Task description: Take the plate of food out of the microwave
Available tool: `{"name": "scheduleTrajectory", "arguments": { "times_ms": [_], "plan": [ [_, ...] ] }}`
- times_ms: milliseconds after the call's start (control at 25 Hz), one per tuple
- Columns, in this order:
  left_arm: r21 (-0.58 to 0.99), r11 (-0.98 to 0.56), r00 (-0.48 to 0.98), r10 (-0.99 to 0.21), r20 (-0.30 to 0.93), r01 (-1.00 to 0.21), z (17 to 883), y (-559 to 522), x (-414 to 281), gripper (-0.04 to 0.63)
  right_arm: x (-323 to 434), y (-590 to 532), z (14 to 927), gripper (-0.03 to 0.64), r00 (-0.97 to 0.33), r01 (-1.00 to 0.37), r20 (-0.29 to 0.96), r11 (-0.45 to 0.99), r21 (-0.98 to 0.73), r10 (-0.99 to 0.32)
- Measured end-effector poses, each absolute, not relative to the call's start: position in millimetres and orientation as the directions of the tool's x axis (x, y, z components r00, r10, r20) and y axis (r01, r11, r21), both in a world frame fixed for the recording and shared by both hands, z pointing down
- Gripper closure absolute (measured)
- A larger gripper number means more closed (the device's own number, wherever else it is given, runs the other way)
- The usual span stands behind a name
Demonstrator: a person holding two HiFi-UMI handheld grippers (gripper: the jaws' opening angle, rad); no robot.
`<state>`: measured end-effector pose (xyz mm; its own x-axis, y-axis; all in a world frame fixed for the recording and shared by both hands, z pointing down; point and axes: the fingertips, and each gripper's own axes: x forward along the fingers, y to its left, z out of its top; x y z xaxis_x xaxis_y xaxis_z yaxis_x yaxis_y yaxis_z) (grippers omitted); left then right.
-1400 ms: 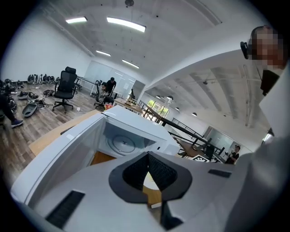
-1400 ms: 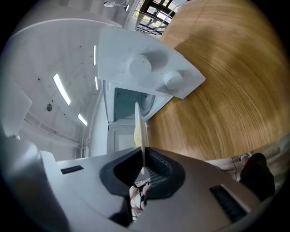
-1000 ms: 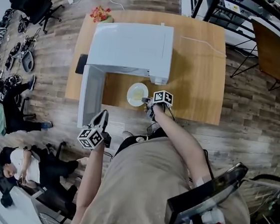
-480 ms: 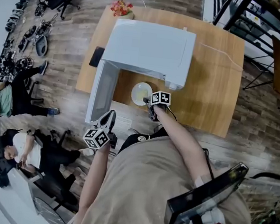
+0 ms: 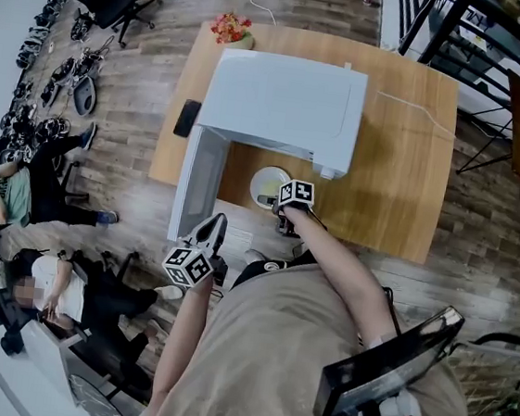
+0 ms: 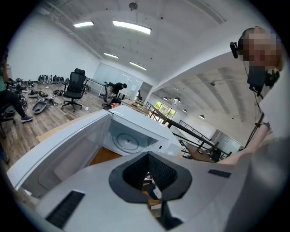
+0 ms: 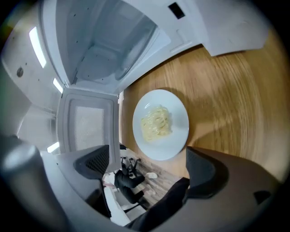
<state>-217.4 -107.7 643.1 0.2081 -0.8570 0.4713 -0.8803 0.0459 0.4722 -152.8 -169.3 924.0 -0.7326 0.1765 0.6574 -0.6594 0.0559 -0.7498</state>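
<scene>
Plate (image 7: 174, 145), round, white, carrying pale noodles (image 7: 156, 123), on wooden counter (image 5: 386, 170) before open white microwave (image 5: 286, 103), right claw (image 7: 149, 167) opening wide, plate rim at jaw tips, ungripped, left claw (image 6: 149, 176) fully closed, empty.

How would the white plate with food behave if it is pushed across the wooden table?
The plate looks rigid and glazed, so it would likely slide on the smooth table rather than tip. It is probably breakable and lies near the table edge, so push gently. The food is a low heap and should stay put.
</scene>
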Motion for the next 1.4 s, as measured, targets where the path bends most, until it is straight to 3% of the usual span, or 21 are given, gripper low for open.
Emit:
{"name": "scheduleTrajectory", "arguments": {
  "times_ms": [160,400,640,800,1000,1400],
  "plan": [
    [0.494,0.022,0.236,-0.860,0.453,-0.869,635.5,-117.2,-210.1,0.594,-152.0,-171.4,894.6,0.110,-0.820,-0.564,0.551,-0.047,-0.825,0.155],
    [0.523,-0.022,0.257,-0.888,0.382,-0.852,611.9,-126.3,-204.4,0.594,-127.6,-169.1,790.0,0.114,-0.950,-0.282,0.286,0.049,-0.958,0.124],
    [0.532,-0.095,0.303,-0.898,0.319,-0.841,591.1,-129.9,-208.4,0.594,-77.1,-195.3,679.6,0.147,-0.989,-0.148,0.137,0.270,-0.951,-0.058],
    [0.520,-0.172,0.353,-0.895,0.272,-0.836,568.9,-128.0,-209.1,0.594,-42.4,-204.3,608.3,0.154,-0.972,-0.196,0.106,0.471,-0.860,-0.212],
    [0.518,-0.294,0.444,-0.875,0.192,-0.804,529.3,-126.6,-212.1,0.594,-22.1,-200.8,530.6,0.242,-0.917,-0.354,0.103,0.668,-0.654,-0.385],
    [0.506,-0.416,0.534,-0.839,0.107,-0.755,475.8,-58.1,-251.3,0.594,-23.1,-124.9,472.4,0.316,-0.790,-0.561,0.107,0.641,-0.524,-0.604]
  ]
}}
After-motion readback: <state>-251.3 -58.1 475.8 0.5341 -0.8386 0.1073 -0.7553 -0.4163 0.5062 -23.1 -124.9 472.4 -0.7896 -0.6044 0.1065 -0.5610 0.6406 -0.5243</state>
